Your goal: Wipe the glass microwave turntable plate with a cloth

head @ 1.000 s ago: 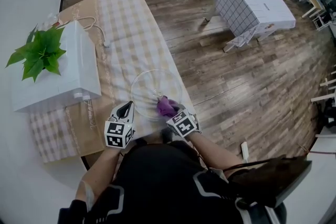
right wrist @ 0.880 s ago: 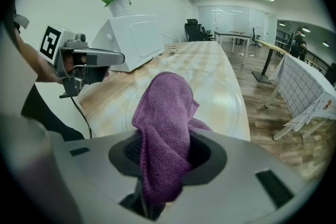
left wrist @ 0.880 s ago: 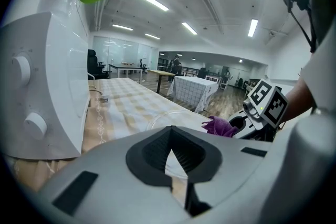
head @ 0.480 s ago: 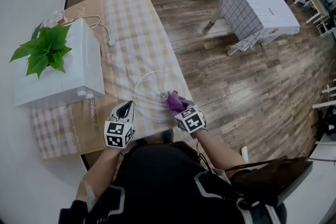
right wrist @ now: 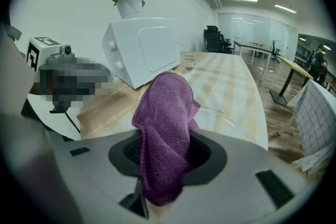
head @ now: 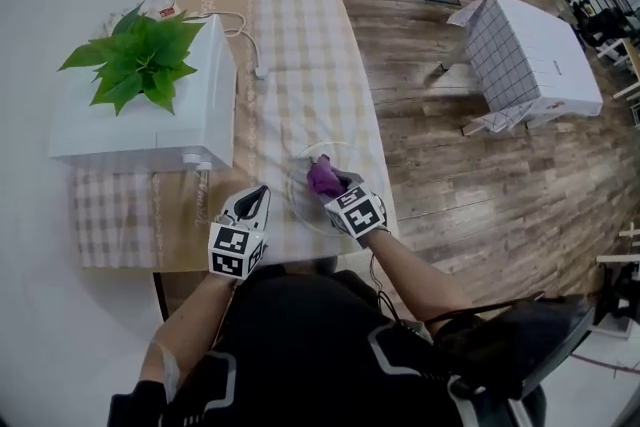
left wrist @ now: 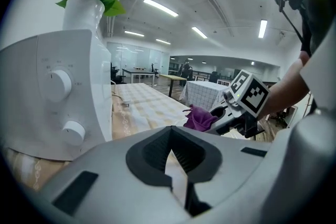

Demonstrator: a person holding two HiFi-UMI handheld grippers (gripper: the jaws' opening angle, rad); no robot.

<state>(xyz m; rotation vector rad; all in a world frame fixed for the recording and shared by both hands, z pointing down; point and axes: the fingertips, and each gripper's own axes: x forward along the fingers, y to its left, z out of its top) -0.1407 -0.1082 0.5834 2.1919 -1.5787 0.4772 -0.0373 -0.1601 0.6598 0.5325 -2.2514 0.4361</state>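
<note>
Plate (head: 303, 208) lies on worktop (head: 300, 65) near edge. My right claw (head: 333, 185) pinches cloth (head: 321, 177) over it; wiping seems underway. Left claw (head: 260, 192) pressed together, empty, beside rim. Next: sweep cloth across glass.

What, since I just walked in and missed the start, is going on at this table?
A person holds a gripper in each hand. The right gripper clamps a purple cloth over the glass turntable plate on the table. The left gripper is beside the plate, fingers together, holding nothing.
</note>
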